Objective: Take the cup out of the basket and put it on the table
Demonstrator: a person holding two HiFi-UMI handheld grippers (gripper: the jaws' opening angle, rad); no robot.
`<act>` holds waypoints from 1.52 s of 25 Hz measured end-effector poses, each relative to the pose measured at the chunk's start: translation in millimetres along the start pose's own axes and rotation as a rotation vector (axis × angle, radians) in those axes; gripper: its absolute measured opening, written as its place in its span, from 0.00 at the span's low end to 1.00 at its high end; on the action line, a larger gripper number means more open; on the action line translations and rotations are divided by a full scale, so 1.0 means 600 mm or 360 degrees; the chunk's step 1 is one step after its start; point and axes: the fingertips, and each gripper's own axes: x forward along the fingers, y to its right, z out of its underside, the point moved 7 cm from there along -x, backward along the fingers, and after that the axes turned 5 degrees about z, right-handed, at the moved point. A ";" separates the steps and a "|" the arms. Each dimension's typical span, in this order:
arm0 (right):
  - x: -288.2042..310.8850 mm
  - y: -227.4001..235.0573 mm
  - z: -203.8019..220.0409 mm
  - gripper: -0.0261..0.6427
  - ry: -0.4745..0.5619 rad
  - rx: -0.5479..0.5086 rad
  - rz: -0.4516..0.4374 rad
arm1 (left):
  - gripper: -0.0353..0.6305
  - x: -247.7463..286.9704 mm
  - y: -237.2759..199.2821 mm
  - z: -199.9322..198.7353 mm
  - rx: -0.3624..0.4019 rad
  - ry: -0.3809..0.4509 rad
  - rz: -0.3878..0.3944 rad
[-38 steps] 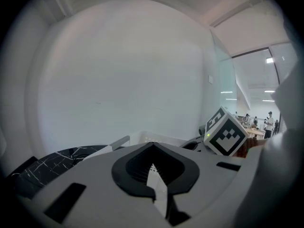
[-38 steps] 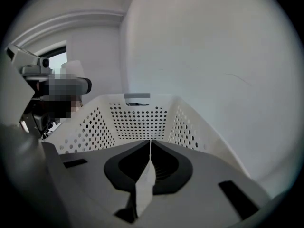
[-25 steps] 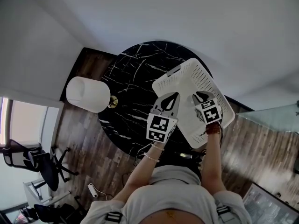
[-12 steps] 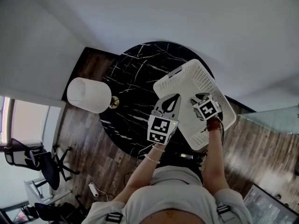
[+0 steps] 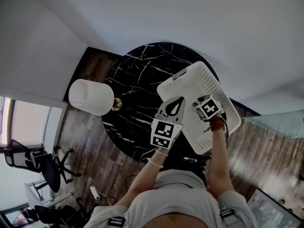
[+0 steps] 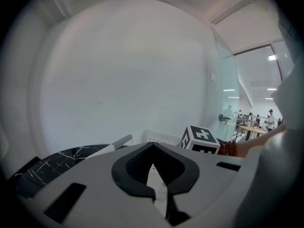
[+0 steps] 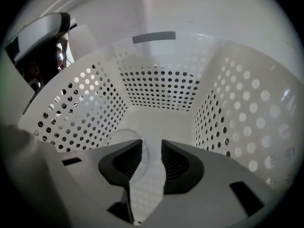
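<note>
A white perforated basket point(image 5: 199, 80) stands on the right part of the round black marble table point(image 5: 137, 80). My right gripper point(image 5: 203, 101) points steeply down into the basket. In the right gripper view a clear cup point(image 7: 124, 136) sits on the floor of the basket point(image 7: 161, 87), low and left of centre. The right gripper point(image 7: 151, 147) is open; its jaws have just been opening, and the cup's near wall stands between them with the pads apart from it. My left gripper point(image 5: 179, 99) hovers beside the basket's left wall, and its jaws point(image 6: 153, 145) meet, holding nothing.
A white lampshade point(image 5: 90, 96) on a brass base stands at the table's left edge. Dark wooden floor surrounds the table, and a black office chair point(image 5: 47, 167) sits lower left. White walls rise behind. The person's arms reach in from below.
The right gripper has sunk deeper into the basket and tipped further downward. The left gripper has stayed where it was.
</note>
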 end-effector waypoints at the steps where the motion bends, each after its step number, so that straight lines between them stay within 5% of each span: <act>1: 0.001 0.001 0.000 0.20 -0.0002 0.0014 -0.0003 | 0.06 0.000 0.000 0.000 0.0001 0.0000 0.0000; 10: 0.018 -0.006 0.022 0.20 -0.0157 0.0012 -0.0012 | 0.06 0.000 0.000 0.001 0.0006 -0.0002 0.0002; 19: 0.018 -0.015 0.035 0.11 -0.0146 0.0028 0.0018 | 0.06 0.000 0.001 0.002 0.0013 -0.0003 -0.0001; 38: 0.013 -0.016 0.053 0.08 -0.0126 0.0050 0.0058 | 0.06 -0.001 0.011 0.002 0.0022 -0.0004 0.0017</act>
